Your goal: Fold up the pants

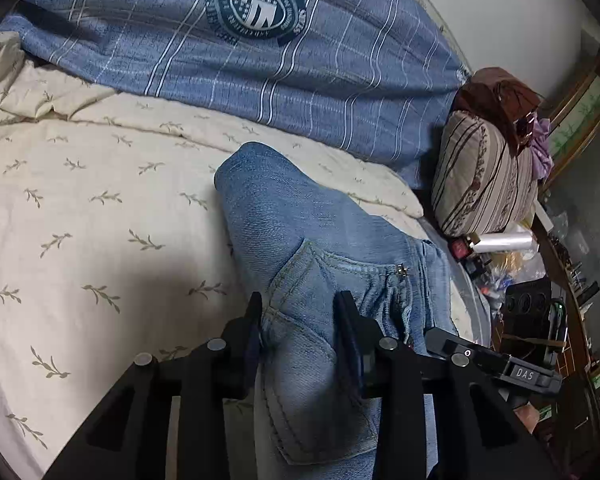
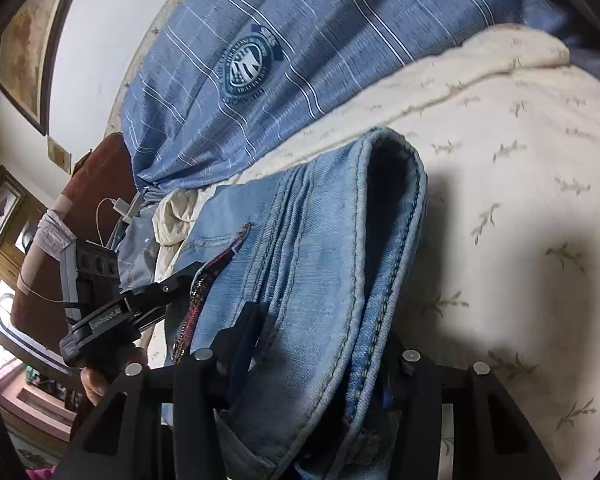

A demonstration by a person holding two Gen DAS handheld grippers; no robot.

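Light blue jeans [image 1: 284, 216] lie folded into a thick bundle on a cream bedspread [image 1: 80, 208] with a leaf print. My left gripper [image 1: 300, 312] is shut on the pocket end of the jeans, with denim pinched between both black fingers [image 1: 255, 312]. In the right wrist view the jeans [image 2: 320, 248] show a hem and a waistband edge, and my right gripper [image 2: 324, 340] is shut on the stacked layers. Its right finger is hidden behind the cloth. Each gripper shows at the edge of the other's view: the right gripper's body [image 1: 500, 364] and the left gripper's body [image 2: 120, 312].
A blue striped quilt [image 1: 240, 40] with a round crest is bunched along the far side of the bed. A striped pillow [image 1: 484, 176] leans at the bed's right end beside a cluttered side table [image 1: 540, 264]. A framed picture [image 2: 24, 48] hangs on the wall.
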